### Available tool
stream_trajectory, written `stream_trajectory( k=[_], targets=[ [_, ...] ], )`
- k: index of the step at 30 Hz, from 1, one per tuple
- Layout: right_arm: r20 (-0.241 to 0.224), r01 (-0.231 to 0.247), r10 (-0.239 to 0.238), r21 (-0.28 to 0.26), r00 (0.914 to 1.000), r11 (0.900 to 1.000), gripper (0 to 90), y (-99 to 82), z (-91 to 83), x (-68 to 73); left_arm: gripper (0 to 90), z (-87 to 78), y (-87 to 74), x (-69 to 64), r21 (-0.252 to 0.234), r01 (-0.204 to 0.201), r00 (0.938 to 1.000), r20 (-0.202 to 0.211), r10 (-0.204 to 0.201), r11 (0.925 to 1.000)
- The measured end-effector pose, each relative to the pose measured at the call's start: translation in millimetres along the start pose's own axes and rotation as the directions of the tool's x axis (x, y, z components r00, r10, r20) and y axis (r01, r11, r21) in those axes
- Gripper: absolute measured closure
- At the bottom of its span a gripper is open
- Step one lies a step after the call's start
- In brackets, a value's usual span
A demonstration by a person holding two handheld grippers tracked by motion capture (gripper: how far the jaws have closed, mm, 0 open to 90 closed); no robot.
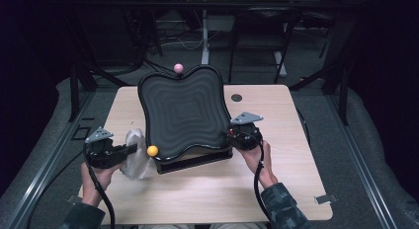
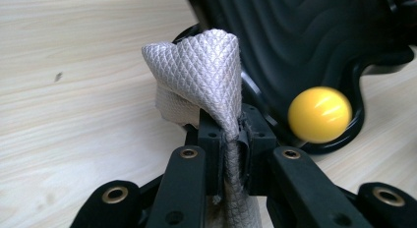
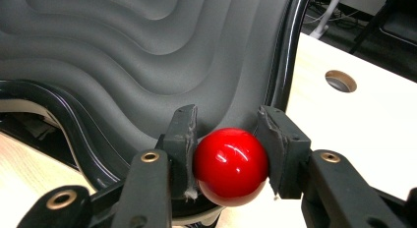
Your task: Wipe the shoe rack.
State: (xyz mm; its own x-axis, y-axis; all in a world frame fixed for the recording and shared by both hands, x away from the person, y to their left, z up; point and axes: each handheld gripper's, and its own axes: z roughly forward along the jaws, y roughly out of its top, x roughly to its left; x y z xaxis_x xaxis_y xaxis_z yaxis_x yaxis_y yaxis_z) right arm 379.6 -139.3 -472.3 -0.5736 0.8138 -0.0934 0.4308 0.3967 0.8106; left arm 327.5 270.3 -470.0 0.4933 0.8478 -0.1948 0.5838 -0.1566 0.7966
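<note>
Left gripper (image 2: 231,134) pressed tight on a bunched pale quilted cloth (image 2: 206,75), held just beside the near left corner of a black wavy tray (image 1: 185,110), close to a yellow ball (image 1: 152,150) at that corner. Right gripper (image 3: 230,139) pinching a red ball (image 3: 231,166) at the tray's near right corner, pads on either side of it. Tray propped up tilted on the light wooden worktop (image 1: 276,189), raised at its far edge, with a pink ball (image 1: 178,68) at the top of that edge.
</note>
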Motion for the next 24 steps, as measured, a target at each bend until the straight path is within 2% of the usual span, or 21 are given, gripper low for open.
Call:
stream_trajectory(
  k=[2,6,8,10,11,13,15,23,24],
  targets=[
    [0.02,0.012,-0.013,0.003,0.9997,0.9999,59.5,0.5,0.0,1.0,81.7,4.4,2.6,-3.8,0.001,-0.002,0.9999,0.013,0.002,1.0],
    [0.047,0.027,-0.028,0.019,0.9985,0.9995,59.1,1.2,-1.8,0.8,81.8,10.2,5.4,-12.3,-0.001,-0.023,0.9997,0.013,0.023,0.9997],
    [0.069,0.028,-0.028,0.004,0.9972,0.9996,55.9,0.2,-1.4,0.9,81.9,13.5,6.0,-14.8,-0.001,-0.031,0.9994,0.017,0.031,0.9995],
    [0.051,0.025,-0.024,-0.012,0.9984,0.9996,57.1,-1.8,0.4,0.6,82.0,16.3,6.5,-17.3,0.0,-0.032,0.9992,0.022,0.032,0.9995],
    [0.08,0.034,-0.034,-0.001,0.9962,0.9994,58.5,-2.7,1.6,1.8,82.0,17.2,6.7,-18.7,0.002,-0.036,0.9991,0.024,0.036,0.9994],
    [0.055,0.029,-0.029,-0.001,0.9981,0.9996,59.1,-3.4,1.8,0.0,82.1,18.9,6.5,-21.7,0.007,-0.045,0.9986,0.029,0.045,0.999],
    [0.077,0.046,-0.047,0.007,0.9959,0.9989,59.3,-2.6,1.7,1.0,82.2,19.3,5.8,-23.0,0.01,-0.048,0.9985,0.026,0.048,0.9988],
    [0.045,0.066,-0.067,0.038,0.9967,0.9971,59.3,-2.8,-2.3,-10.2,82.3,20.2,1.9,-30.0,0.019,-0.057,0.997,0.054,0.056,0.9982],
    [0.047,0.054,-0.055,0.037,0.9973,0.9979,59.1,-3.1,-2.2,-11.1,82.2,20.5,2.1,-30.4,0.018,-0.06,0.9969,0.052,0.059,0.998]
  ],
)
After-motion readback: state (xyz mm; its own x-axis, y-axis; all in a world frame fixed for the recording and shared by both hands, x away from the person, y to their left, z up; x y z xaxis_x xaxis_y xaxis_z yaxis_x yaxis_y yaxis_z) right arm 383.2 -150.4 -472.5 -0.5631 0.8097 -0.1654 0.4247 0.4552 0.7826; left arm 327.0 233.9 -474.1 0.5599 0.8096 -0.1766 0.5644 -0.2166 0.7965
